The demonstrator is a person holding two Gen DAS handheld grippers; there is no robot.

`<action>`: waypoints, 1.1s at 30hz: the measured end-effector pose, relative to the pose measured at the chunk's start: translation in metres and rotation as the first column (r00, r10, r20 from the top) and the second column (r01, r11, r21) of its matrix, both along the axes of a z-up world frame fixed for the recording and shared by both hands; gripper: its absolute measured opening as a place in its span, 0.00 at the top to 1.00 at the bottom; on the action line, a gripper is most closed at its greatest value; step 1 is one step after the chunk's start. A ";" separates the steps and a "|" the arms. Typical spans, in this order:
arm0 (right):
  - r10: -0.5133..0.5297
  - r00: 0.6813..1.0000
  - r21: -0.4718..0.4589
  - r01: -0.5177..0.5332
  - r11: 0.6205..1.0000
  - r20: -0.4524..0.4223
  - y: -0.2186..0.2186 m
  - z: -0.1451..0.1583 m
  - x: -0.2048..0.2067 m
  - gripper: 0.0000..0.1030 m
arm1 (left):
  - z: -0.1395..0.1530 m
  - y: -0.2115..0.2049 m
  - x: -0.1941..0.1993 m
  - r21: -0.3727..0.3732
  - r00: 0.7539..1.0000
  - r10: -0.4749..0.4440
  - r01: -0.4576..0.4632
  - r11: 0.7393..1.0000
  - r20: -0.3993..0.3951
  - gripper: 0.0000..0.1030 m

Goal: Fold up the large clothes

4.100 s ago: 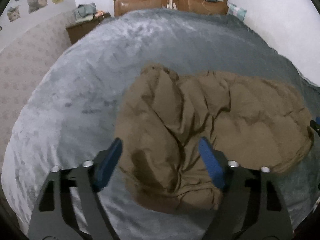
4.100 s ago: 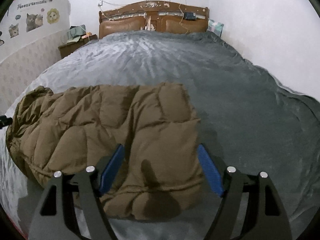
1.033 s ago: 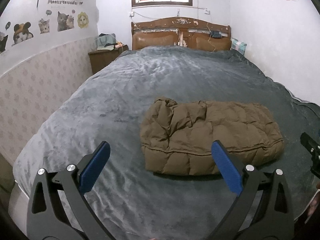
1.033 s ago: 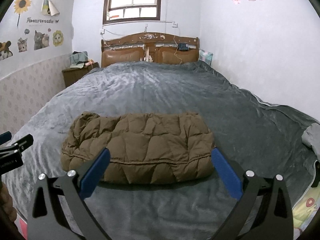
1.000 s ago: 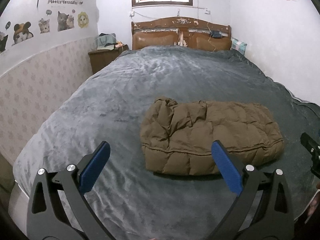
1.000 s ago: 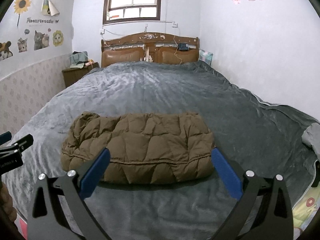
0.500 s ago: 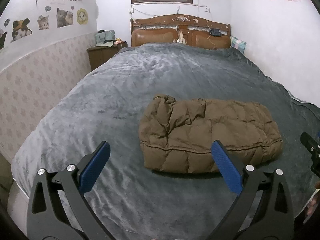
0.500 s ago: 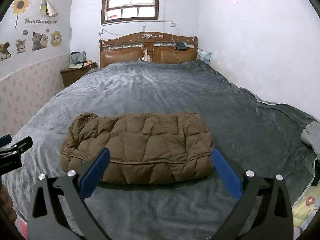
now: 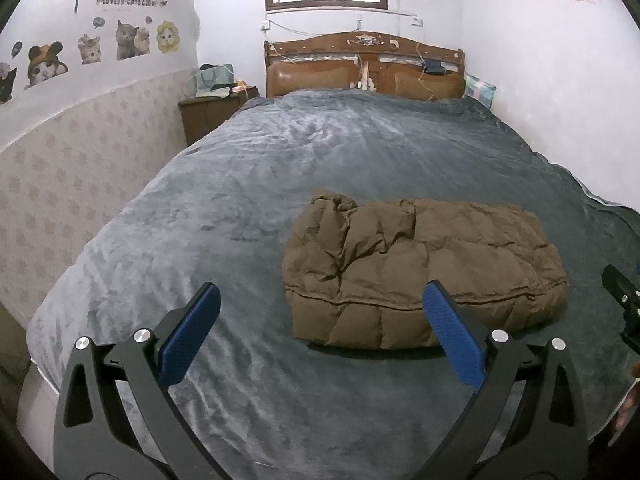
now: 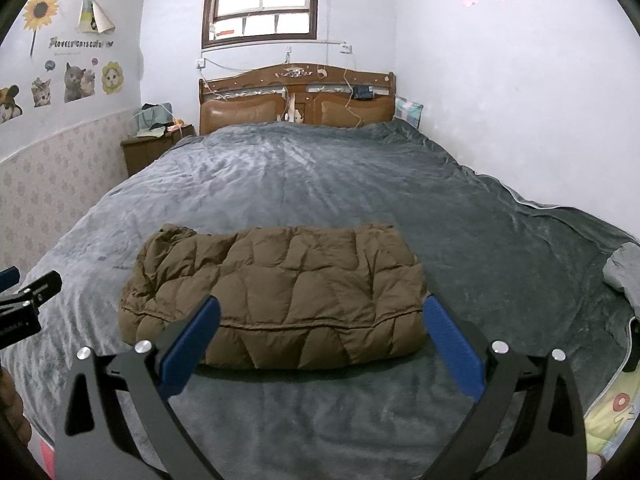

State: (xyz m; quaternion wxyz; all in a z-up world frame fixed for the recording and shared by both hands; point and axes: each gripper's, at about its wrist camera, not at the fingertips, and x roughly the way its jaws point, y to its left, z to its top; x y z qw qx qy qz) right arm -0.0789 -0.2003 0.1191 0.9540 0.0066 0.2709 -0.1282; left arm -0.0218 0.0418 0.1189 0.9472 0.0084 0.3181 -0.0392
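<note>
Each handheld tool was built alike. The left gripper (image 9: 320,328) filled the bottom of its own frame with two black, Y-shaped arms pierced by triangular cut-outs, each carrying two round silver screws near the top. Ribbed blue pads (image 9: 188,334) lined the inner faces of the tips. The right gripper (image 10: 320,330) showed the same black frame, silver screws and blue pads (image 10: 454,348) along the bottom of its view. At the left edge of that view, the other tool's black body bore small white lettering, too blurred to read.
</note>
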 end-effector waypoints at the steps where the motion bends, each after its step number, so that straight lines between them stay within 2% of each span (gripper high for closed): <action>1: 0.001 1.000 0.000 -0.001 1.000 -0.001 0.000 0.000 0.001 0.02 | 0.000 0.001 0.000 -0.006 1.000 0.002 -0.002 1.000 -0.003 0.03; 33: 0.005 1.000 -0.003 -0.005 1.000 -0.016 -0.001 0.000 0.003 0.02 | 0.002 -0.003 -0.004 0.026 1.000 0.005 -0.005 1.000 0.006 0.03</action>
